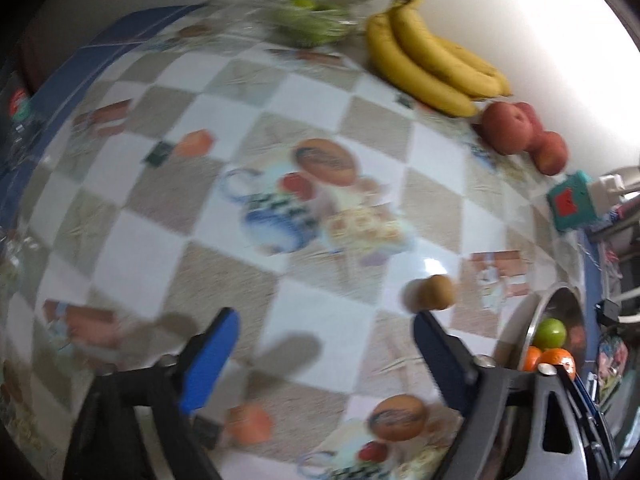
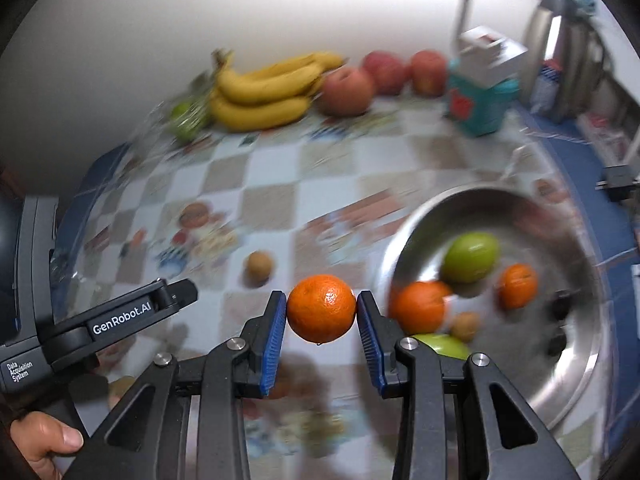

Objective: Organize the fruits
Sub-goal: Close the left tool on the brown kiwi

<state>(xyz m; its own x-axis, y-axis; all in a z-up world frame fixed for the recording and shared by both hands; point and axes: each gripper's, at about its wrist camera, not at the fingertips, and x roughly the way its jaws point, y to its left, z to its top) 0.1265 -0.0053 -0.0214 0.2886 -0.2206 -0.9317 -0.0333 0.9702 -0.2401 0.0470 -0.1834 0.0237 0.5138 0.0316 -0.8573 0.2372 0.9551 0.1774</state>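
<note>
My right gripper (image 2: 321, 310) is shut on an orange (image 2: 321, 307) and holds it above the table, just left of a steel bowl (image 2: 576, 360). The bowl holds two oranges (image 2: 418, 307), green apples (image 2: 470, 257) and a kiwi (image 2: 465, 326); it also shows in the left wrist view (image 1: 532, 320). My left gripper (image 1: 326, 332) is open and empty above the table. A loose kiwi (image 1: 430, 293) lies just beyond its right fingertip; it also shows in the right wrist view (image 2: 259, 266).
Bananas (image 1: 428, 52) and red apples (image 1: 516, 130) lie along the far wall. A clear bag of green fruit (image 1: 312, 20) sits left of the bananas. A teal box (image 2: 478, 98) and a steel kettle (image 2: 560, 40) stand at the far right. The checkered tablecloth (image 1: 280, 280) covers the table.
</note>
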